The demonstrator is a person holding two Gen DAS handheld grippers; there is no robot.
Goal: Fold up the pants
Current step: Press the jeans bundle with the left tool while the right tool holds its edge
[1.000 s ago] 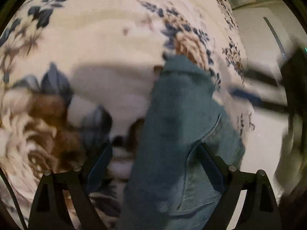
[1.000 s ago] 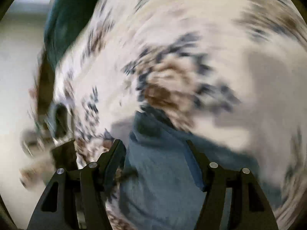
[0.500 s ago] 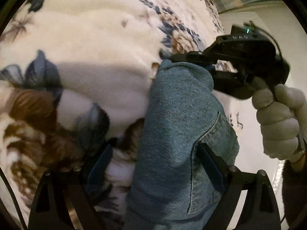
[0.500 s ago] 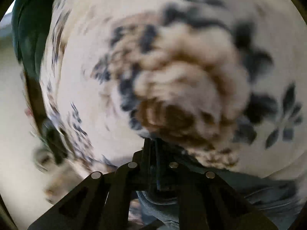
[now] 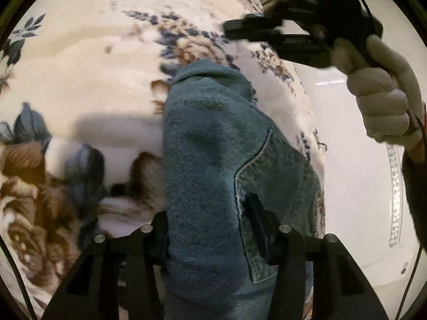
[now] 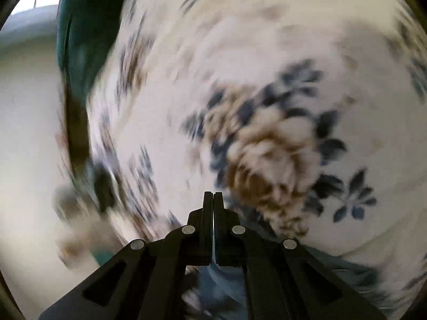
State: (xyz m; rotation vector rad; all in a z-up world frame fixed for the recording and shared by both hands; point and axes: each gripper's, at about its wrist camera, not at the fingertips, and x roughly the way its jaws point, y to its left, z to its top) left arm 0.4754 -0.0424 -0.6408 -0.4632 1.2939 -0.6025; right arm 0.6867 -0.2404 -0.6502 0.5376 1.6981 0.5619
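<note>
Blue denim pants [image 5: 213, 133] lie folded in a long bundle on a floral blanket [image 5: 93, 66], with a back pocket facing up. My left gripper [image 5: 206, 208] straddles the near end of the bundle. Its jaws are closing, and the pads squeeze the denim between them. My right gripper [image 5: 229, 30], held by a gloved hand [image 5: 381, 101], hovers above and beyond the far end of the pants. In the right wrist view the right gripper [image 6: 213, 194] shows only a thin slit as its jaws begin opening, with nothing between them. A strip of the pants [image 6: 221, 288] shows below its fingers.
The blanket [image 6: 267, 53] covers a soft surface whose edge runs along the right of the left wrist view. Beyond that edge is pale floor [image 5: 347, 186]. A dark green cloth [image 6: 82, 26] lies at the blanket's far left in the blurred right wrist view.
The left fingers have drawn in from wide apart onto the denim. The right gripper shut at the far fold of the pants, then rose away from them.
</note>
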